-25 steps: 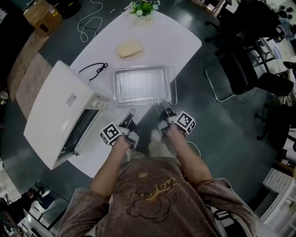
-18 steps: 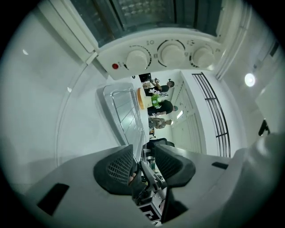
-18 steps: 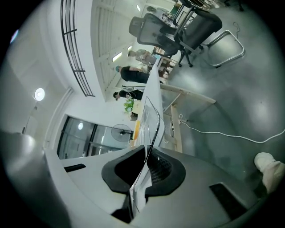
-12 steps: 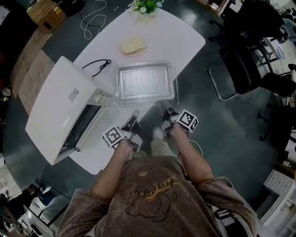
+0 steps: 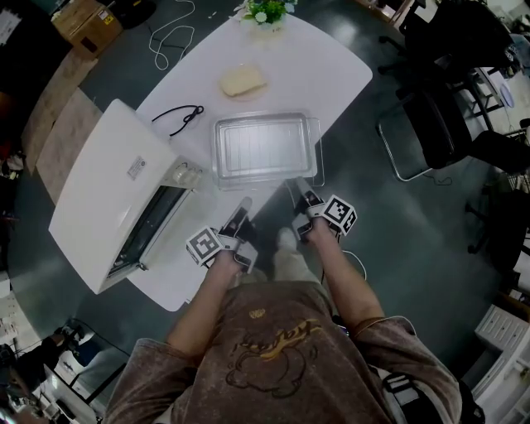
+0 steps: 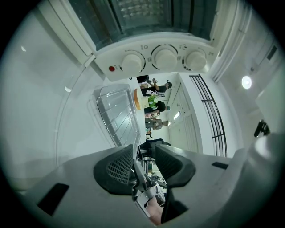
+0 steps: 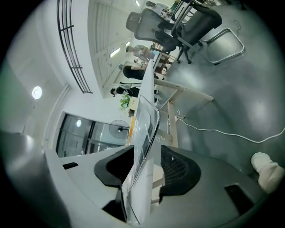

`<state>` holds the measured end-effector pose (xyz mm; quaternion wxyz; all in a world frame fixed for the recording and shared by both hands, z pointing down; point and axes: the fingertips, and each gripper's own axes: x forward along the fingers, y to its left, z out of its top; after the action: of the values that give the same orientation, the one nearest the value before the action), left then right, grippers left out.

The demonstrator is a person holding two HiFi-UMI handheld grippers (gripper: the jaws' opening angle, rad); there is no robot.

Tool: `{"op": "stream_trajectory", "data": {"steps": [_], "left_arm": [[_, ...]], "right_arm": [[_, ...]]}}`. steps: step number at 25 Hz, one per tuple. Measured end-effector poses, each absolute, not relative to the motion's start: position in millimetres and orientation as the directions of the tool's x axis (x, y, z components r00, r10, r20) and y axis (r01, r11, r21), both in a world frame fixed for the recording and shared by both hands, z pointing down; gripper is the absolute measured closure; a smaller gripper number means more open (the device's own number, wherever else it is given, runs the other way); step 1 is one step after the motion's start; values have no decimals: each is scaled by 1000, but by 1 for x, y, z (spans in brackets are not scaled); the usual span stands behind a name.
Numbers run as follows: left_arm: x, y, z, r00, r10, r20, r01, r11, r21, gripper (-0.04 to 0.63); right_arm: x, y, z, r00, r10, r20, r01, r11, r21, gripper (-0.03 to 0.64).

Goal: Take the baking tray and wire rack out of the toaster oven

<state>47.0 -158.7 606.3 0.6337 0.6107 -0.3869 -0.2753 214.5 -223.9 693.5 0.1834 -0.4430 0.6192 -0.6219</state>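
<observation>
Both part-open, right gripper [image 5: 294, 189] just opening astride baking tray [image 5: 263, 151] rim, left gripper [image 5: 245, 201] empty, oven knobs [image 6: 165, 58] only in its view.

Toaster oven [image 5: 108, 199] on worktop [image 5: 331, 74], left side. Baking tray [image 5: 265, 149] just right of it, sitting on wire rack [image 5: 318, 159]. Plant [image 5: 267, 12] at worktop's far end.

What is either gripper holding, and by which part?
Nothing. The right gripper has just opened its fingers astride the baking tray's near rim; the left gripper is empty.

Both forearms reach forward. Left gripper [image 5: 242, 205] jaws stand apart. Right gripper [image 5: 295, 188] jaws have just been opening, with the baking tray [image 5: 219, 153] rim between them.
</observation>
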Motion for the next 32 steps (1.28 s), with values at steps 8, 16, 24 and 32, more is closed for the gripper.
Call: {"op": "stream_trajectory", "data": {"steps": [8, 16, 24, 32], "left_arm": [[49, -162, 583, 592, -797, 121, -170, 24, 985, 462], [44, -180, 492, 684, -729, 44, -415, -339, 844, 462], [24, -161, 396, 689, -723, 49, -629, -563, 535, 422], [-2, -119, 388, 592, -798, 111, -783, -537, 314, 397]], "right_arm": [[202, -188, 669, -618, -707, 344, -397, -97, -913, 436], [181, -182, 542, -687, -689, 233, -517, 238, -822, 436], [153, -169, 422, -702, -684, 197, -682, 567, -461, 436], [115, -128, 376, -711, -689, 139, -702, 681, -210, 436]]}}
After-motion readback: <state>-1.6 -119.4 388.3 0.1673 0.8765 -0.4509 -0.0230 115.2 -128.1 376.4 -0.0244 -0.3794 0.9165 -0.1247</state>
